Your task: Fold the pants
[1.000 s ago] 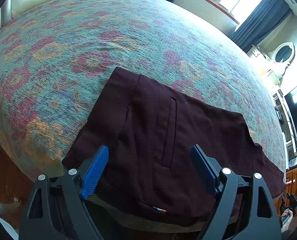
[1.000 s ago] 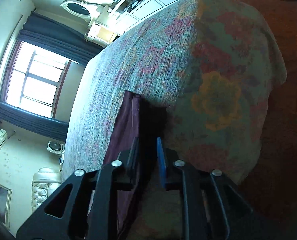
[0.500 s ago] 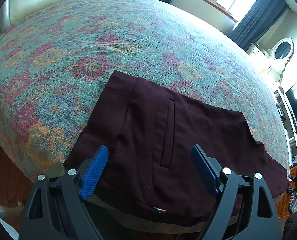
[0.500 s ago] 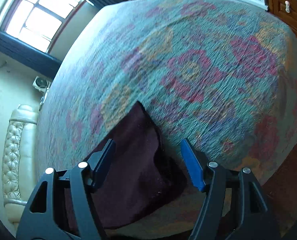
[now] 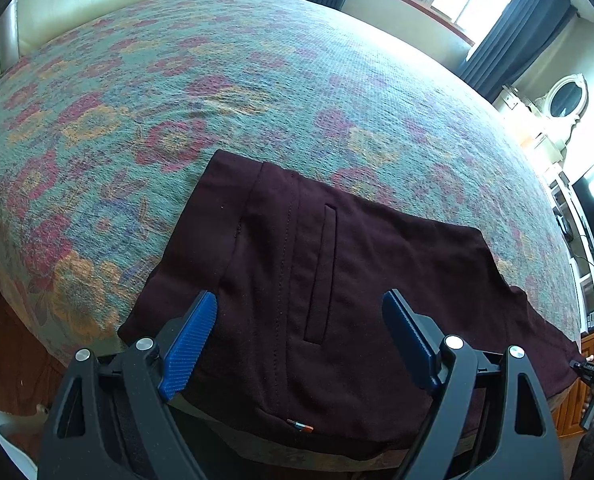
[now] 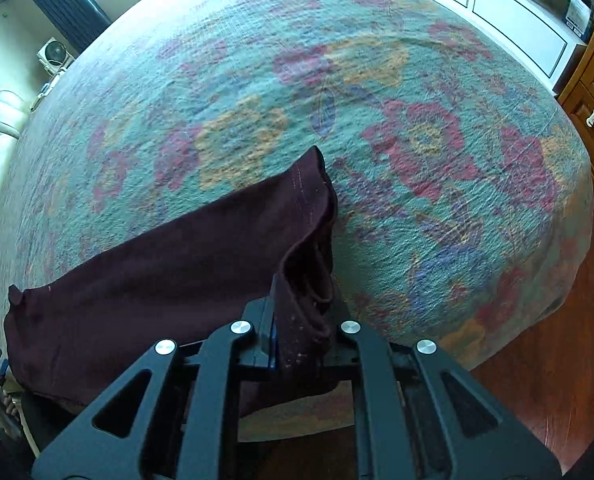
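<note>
The dark pants (image 5: 337, 280) lay long across the bed (image 5: 217, 80), the right hand-held gripper (image 6: 301, 320) pinching the cuff end while the left hand-held gripper (image 5: 299, 340) hung wide open above the waist.

— Where is the left gripper (image 5: 299, 336)?

— Low in its own view, around 6 o'clock, its jaws spread wide. One blue pad (image 5: 188, 344) sits toward 7 o'clock, the other toward 5 o'clock, and nothing lies between them.

— And the right gripper (image 6: 297, 322)?

— Also at 6 o'clock in its view, jaws drawn close and clamped on a bunched edge of the pants (image 6: 169, 276). Its black finger frames angle inward to the pinch. From the left camera it appears small at 4 o'clock, at the fabric's far end.
</note>
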Available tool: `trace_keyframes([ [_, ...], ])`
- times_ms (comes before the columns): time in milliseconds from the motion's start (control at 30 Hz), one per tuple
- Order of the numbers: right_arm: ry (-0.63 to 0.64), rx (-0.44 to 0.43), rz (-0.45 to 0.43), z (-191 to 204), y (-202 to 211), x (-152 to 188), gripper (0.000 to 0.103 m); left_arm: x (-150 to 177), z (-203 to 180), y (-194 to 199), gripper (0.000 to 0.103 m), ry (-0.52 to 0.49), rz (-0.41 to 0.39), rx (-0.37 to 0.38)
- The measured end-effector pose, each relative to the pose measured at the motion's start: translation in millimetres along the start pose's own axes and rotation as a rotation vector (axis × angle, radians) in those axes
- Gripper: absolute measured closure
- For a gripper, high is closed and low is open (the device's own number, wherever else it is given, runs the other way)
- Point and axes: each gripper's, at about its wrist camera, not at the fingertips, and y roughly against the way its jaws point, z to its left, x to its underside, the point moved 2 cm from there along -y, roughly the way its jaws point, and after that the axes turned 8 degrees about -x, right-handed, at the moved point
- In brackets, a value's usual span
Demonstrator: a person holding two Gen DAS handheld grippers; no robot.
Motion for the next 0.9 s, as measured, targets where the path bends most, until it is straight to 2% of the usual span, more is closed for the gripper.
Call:
trace_keyframes([
  [100, -0.014, -0.034, -0.041, 8.9, 14.4, -2.7, 0.092, -0.2, 0.7, 1.3, 0.019, -0.005, 0.004, 0.007],
  [300, -0.023, -0.214, -0.128, 49.3, 67.3, -2.6, 0.093, 0.6, 0.1, 3.0, 0.019, 0.0, -0.001, 0.04],
  [533, 0.097, -0.349, -0.162, 138.8, 103.1, 13.1, 0.093, 3.0, -6.7, 7.1, 0.019, -0.025, -0.003, 0.066],
  [733, 0.235, -0.434, -0.121, 235.2, 90.0, 35.0, 0.093, 3.3, -12.6, 14.1, 0.019, -0.033, -0.015, 0.094],
  [900, 0.332, -0.46, -0.03, 303.2, 43.5, 63.1, 0.093, 4.3, -14.9, 15.4, 0.019, -0.035, -0.014, 0.106],
])
